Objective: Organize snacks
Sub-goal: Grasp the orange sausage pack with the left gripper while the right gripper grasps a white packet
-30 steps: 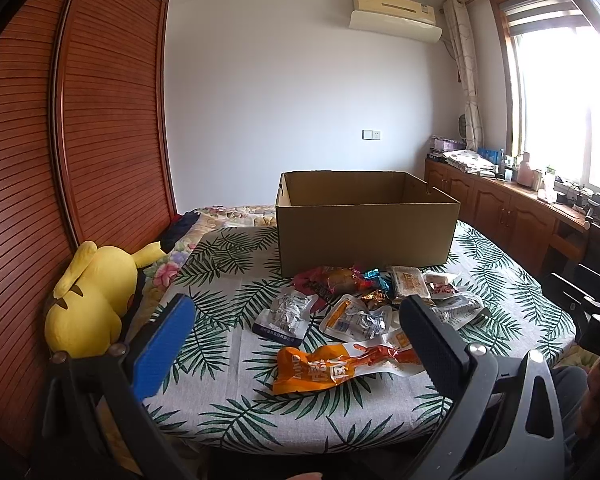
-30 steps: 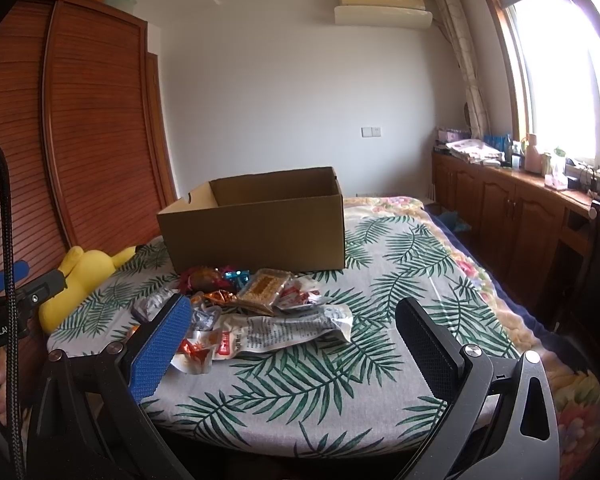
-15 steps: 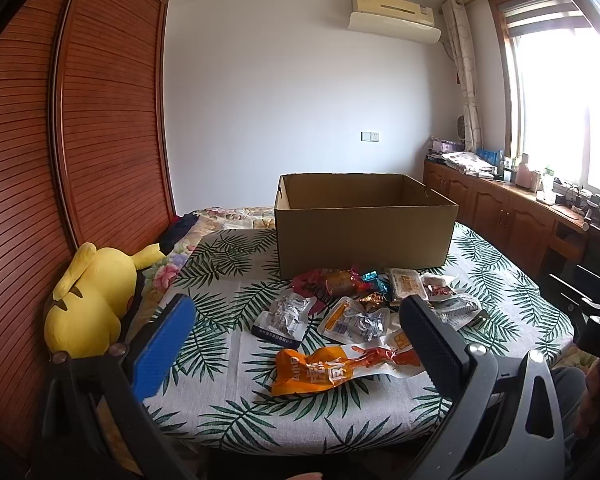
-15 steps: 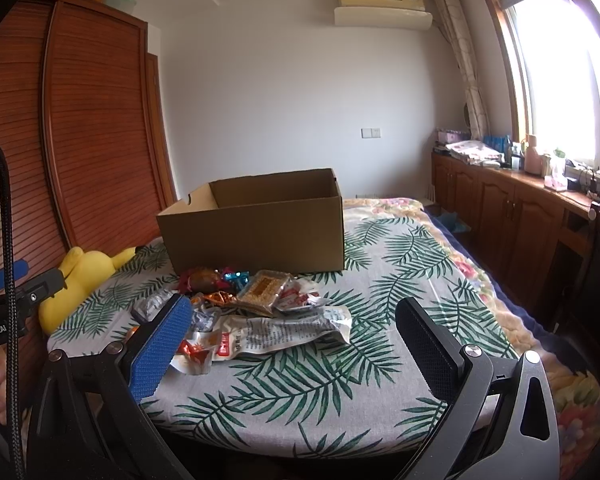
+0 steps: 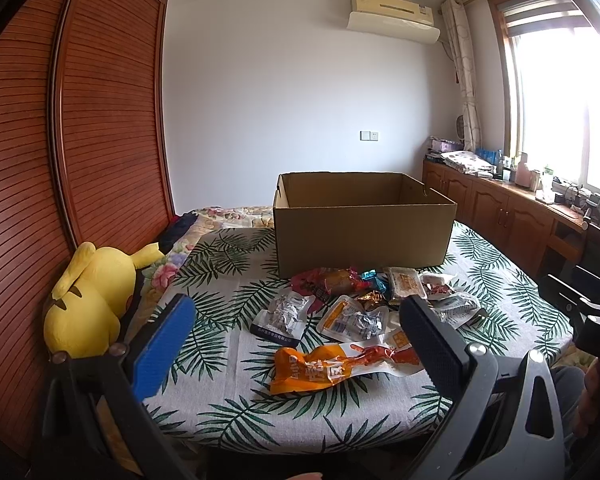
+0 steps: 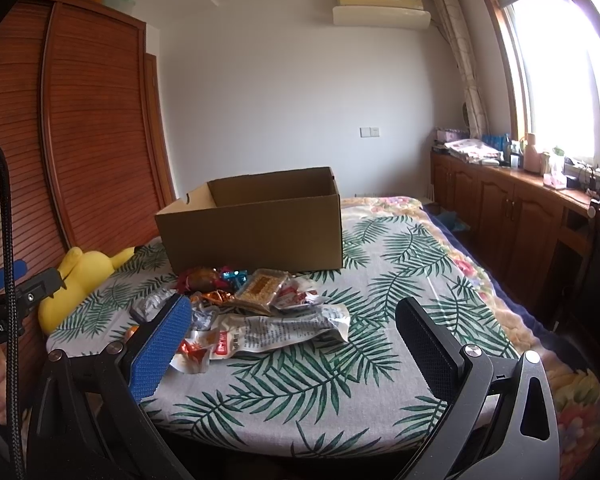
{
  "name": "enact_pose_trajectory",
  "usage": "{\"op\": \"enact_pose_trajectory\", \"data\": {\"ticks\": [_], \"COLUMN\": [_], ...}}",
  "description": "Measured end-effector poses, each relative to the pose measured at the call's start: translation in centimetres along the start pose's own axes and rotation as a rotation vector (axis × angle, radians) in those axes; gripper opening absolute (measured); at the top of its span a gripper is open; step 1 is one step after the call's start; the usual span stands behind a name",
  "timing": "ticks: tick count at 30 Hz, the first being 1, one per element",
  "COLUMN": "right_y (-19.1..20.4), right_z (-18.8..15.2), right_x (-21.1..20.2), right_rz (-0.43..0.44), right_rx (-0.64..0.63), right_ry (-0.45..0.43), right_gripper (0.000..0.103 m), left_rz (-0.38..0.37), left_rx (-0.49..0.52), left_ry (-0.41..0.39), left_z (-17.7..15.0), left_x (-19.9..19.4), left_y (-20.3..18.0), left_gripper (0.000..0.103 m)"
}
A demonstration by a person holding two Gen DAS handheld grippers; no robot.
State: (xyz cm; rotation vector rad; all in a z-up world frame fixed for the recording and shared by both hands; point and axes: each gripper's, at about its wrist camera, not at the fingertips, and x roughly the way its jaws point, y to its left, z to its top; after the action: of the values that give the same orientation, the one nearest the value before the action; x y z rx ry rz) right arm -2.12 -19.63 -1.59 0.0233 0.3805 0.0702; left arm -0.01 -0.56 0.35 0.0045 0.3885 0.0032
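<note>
An open cardboard box (image 5: 362,224) (image 6: 256,226) stands on a bed with a palm-leaf cover (image 5: 236,404). Several snack packets lie in a loose pile in front of it: an orange packet (image 5: 332,366) nearest, a clear packet (image 5: 354,318), a silver packet (image 5: 284,312), a red one (image 5: 326,280). The right wrist view has a long silver packet (image 6: 284,330) and a yellow biscuit packet (image 6: 262,286). My left gripper (image 5: 296,340) hangs open short of the pile, empty. My right gripper (image 6: 292,342) is open too, short of the bed's near edge.
A yellow plush toy (image 5: 90,294) lies at the bed's left edge against a wooden slatted wardrobe (image 5: 60,140). Wooden cabinets (image 6: 512,208) with clutter on top run along the right wall under the window. Bare cover lies right of the pile (image 6: 412,280).
Both views have shifted only slightly; the left gripper has drifted a little. Nothing was grasped or moved on the bed.
</note>
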Motion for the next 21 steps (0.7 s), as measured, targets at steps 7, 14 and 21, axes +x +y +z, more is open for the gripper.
{"op": "enact_pose_trajectory", "data": {"ticks": [7,14,21], "right_y": [-0.1,-0.5,-0.8], "right_z": [-0.4,-1.0,-1.5], "right_x": [0.2,0.8,1.7], "right_rz": [0.0,0.001,0.003], "right_rx": [-0.002,0.0,-0.005], "right_ry": [0.015,0.044,0.071], "right_gripper": [0.103,0.103,0.103], "left_rz": [-0.004,-0.014,-0.024], "left_rx": [0.002,0.014,0.038], "left_ry": [0.033,0.088,0.132], "left_z": [-0.8,-1.8,-2.5], "left_x": [0.7,2.1,3.8], "left_y": [0.0,0.2,0.4], "left_gripper": [0.103,0.103,0.103]}}
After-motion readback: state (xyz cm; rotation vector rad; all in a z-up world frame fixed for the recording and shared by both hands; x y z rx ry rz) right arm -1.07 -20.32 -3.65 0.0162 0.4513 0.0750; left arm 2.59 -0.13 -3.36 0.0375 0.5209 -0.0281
